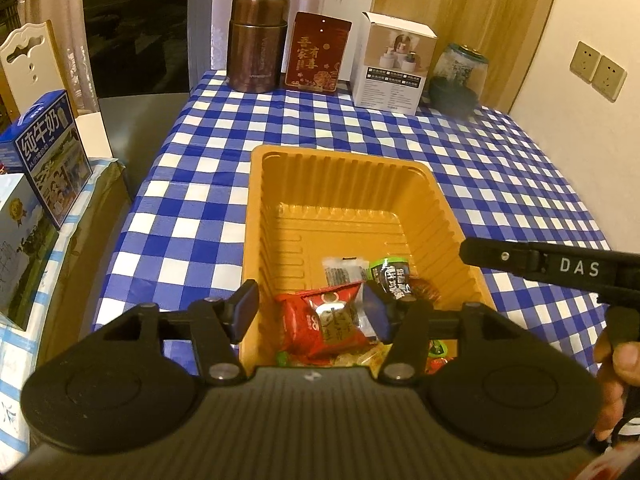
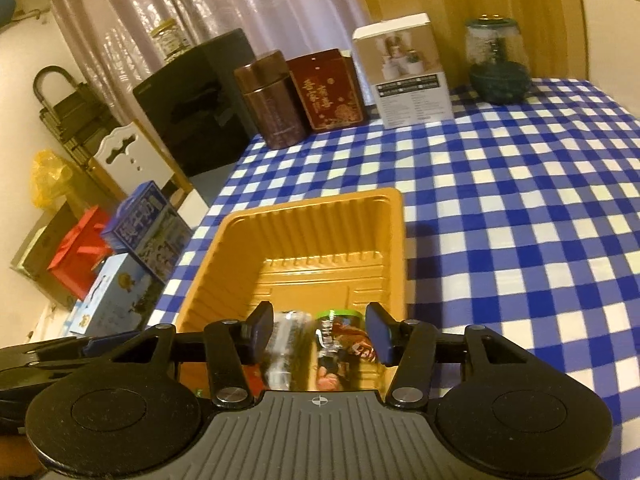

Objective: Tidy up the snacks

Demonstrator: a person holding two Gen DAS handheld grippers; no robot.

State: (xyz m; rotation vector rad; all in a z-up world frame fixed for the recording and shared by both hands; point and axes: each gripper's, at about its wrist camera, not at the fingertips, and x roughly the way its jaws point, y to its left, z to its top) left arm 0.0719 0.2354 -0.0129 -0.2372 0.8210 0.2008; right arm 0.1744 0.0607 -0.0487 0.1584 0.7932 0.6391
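While both grippers are hovering with jaws parted and nothing clamped, the left gripper (image 1: 310, 310) and right gripper (image 2: 320, 332) are hanging over the near end of the orange tray (image 1: 256, 216), where a red packet (image 1: 324, 328), a clear packet (image 1: 344, 270) and a green-topped packet (image 1: 390, 276) are lying loose. Beyond it, a brown canister (image 1: 258, 42), red tin (image 1: 316, 56), white box (image 1: 394, 64) and glass jar (image 1: 460, 76) are lining the checked table's (image 1: 500, 168) far edge.

The right gripper (image 2: 318, 330) hangs with jaws apart over wrapped snacks (image 2: 332, 340) in the orange tray (image 2: 304, 232).
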